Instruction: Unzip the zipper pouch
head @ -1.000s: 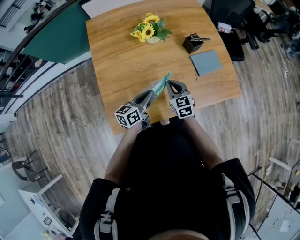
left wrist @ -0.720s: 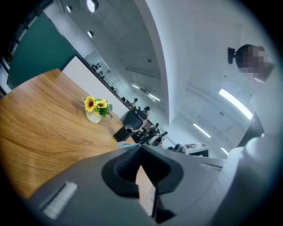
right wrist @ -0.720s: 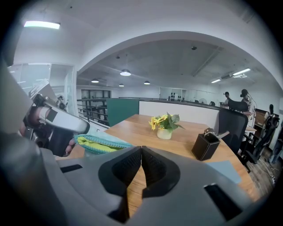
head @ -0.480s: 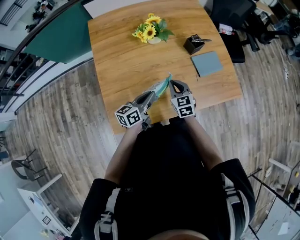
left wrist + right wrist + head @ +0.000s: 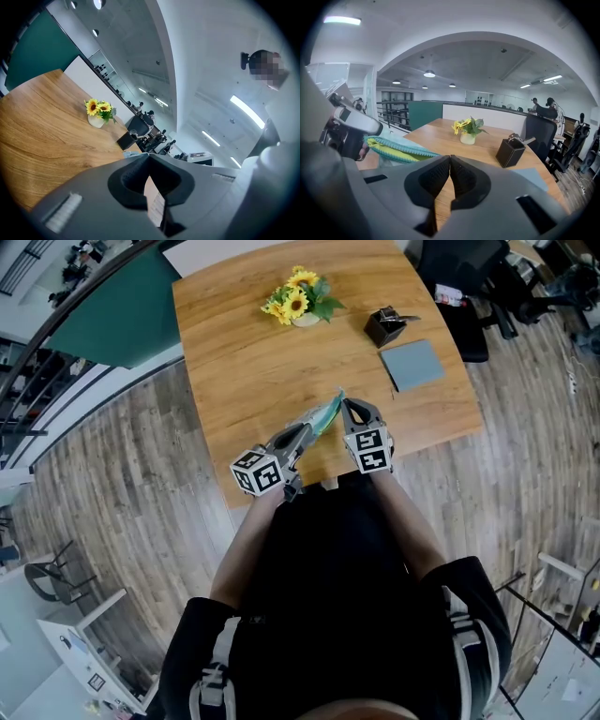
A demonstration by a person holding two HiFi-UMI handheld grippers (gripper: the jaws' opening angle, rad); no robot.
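The teal and yellow-green knitted zipper pouch (image 5: 324,413) was held off the light wooden table (image 5: 244,343), just below the middle of the head view, slanting from lower left to upper right between the two tongs. The left gripper (image 5: 309,426) had its jaws pressed shut on the lower-left end of the zipper pouch; in the right gripper view it showed at the left edge with the knitted fabric reaching out of it toward the centre. The right gripper (image 5: 345,403) met the upper-right tip of the pouch. Its jaws were closed together in its own view, the fabric ending just beside them; whether they pinched the zipper pull could not be made out. Toward the top of the head view stood a small pot of yellow sunflowers (image 5: 298,304). To its right were a black box-shaped holder (image 5: 384,326) and, just below that, a flat grey-blue pad (image 5: 412,365).
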